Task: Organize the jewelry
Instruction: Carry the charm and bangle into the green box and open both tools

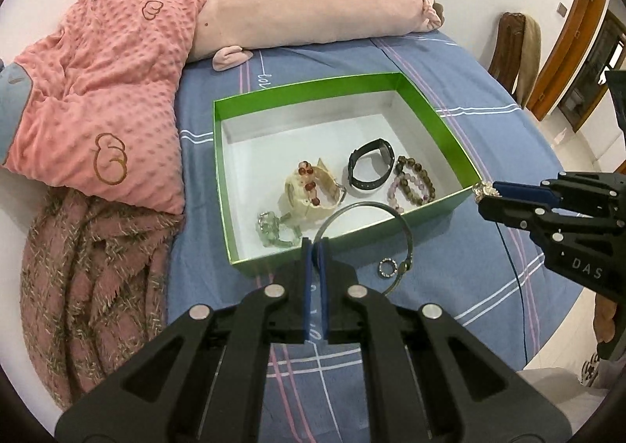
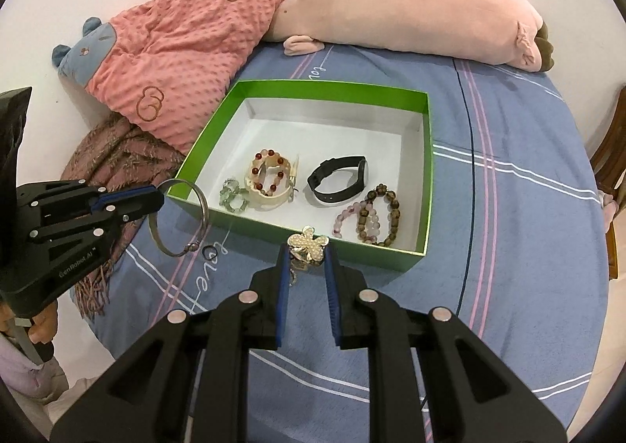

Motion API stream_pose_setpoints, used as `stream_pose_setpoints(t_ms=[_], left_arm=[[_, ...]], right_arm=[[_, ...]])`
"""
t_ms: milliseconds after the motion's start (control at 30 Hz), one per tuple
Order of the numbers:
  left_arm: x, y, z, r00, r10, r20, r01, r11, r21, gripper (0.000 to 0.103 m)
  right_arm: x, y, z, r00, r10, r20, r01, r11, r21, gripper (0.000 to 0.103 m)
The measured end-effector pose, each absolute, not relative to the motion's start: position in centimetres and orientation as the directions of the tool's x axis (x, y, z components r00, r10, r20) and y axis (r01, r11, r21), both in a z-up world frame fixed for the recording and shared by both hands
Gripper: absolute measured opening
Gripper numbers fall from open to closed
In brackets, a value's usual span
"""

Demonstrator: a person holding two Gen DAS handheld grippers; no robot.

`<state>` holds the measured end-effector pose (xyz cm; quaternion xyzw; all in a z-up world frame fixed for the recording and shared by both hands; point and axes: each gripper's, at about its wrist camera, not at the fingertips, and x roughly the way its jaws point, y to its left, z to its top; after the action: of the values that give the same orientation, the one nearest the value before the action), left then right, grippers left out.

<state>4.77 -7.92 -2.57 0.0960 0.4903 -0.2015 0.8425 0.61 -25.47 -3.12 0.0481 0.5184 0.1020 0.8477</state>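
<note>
A green box [image 1: 438,106] [image 2: 428,169] with a white floor lies on the blue bed sheet. In it are a black watch [image 1: 369,165] [image 2: 338,179], bead bracelets [image 1: 414,181] [image 2: 369,218], a cream bangle with red beads [image 1: 309,189] [image 2: 270,181] and a green glass piece [image 1: 272,230] [image 2: 232,198]. My left gripper [image 1: 315,247] [image 2: 158,196] is shut on a silver bangle [image 1: 405,226] [image 2: 203,204], held above the box's near edge. My right gripper [image 2: 307,253] [image 1: 485,194] is shut on a pearl flower brooch [image 2: 309,243] near the box's corner.
A pink dotted pillow [image 1: 101,91] [image 2: 187,40], a long pink plush [image 1: 313,1] [image 2: 411,1] and a brown-pink scarf [image 1: 90,278] [image 2: 117,157] lie along the far and left sides. A small ring [image 1: 387,268] lies on the sheet. A wooden chair [image 1: 512,52] stands at right.
</note>
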Motion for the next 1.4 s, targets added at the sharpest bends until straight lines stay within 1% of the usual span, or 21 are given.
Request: stream_pose_setpoints(t_ms=[467, 733, 867, 933, 1033, 1067, 1233, 1400], left_arm=[[6.9, -8.0, -2.4, 0.438, -0.246, -0.865, 0.398, 0.916, -0.059, 0.004], [9.9, -7.6, 0.6, 0.5, -0.246, -0.831, 0.37, 0.928, -0.052, 0.004], [12.1, -8.0, 0.8, 0.499, -0.254, -0.829, 0.369, 0.927, -0.061, 0.004], [13.4, -8.4, -0.1, 0.476, -0.252, -0.842, 0.365, 0.928, -0.071, 0.004], [15.8, -9.2, -2.6, 0.444, -0.222, -0.868, 0.345, 0.936, -0.063, 0.004], [16.8, -9.4, -3.8, 0.432, -0.2, -0.88, 0.328, 0.943, -0.053, 0.004], [19.5, -9.9, -7.1, 0.369, -0.17, -0.914, 0.292, 0.955, -0.06, 0.004], [21.5, -10.0, -9.7, 0.325, -0.138, -0.936, 0.265, 0.963, -0.05, 0.004]], right_arm=[[1.9, -25.2, -3.6, 0.427, 0.236, -0.873, -0.128, 0.971, 0.2, 0.017], [4.5, -25.8, -0.9, 0.488, 0.217, -0.845, -0.142, 0.975, 0.168, 0.017], [7.5, -26.9, -0.4, 0.509, 0.221, -0.832, -0.126, 0.975, 0.183, 0.017], [9.5, -27.3, -1.4, 0.485, 0.228, -0.845, -0.104, 0.974, 0.203, 0.017], [12.8, -27.3, -4.5, 0.428, 0.229, -0.874, -0.068, 0.973, 0.222, 0.017], [13.7, -27.2, -5.6, 0.414, 0.219, -0.884, -0.06, 0.975, 0.214, 0.017], [17.9, -26.8, -10.5, 0.323, 0.178, -0.929, -0.006, 0.982, 0.186, 0.017], [19.6, -25.8, -13.2, 0.275, 0.154, -0.949, -0.008, 0.987, 0.158, 0.017]])
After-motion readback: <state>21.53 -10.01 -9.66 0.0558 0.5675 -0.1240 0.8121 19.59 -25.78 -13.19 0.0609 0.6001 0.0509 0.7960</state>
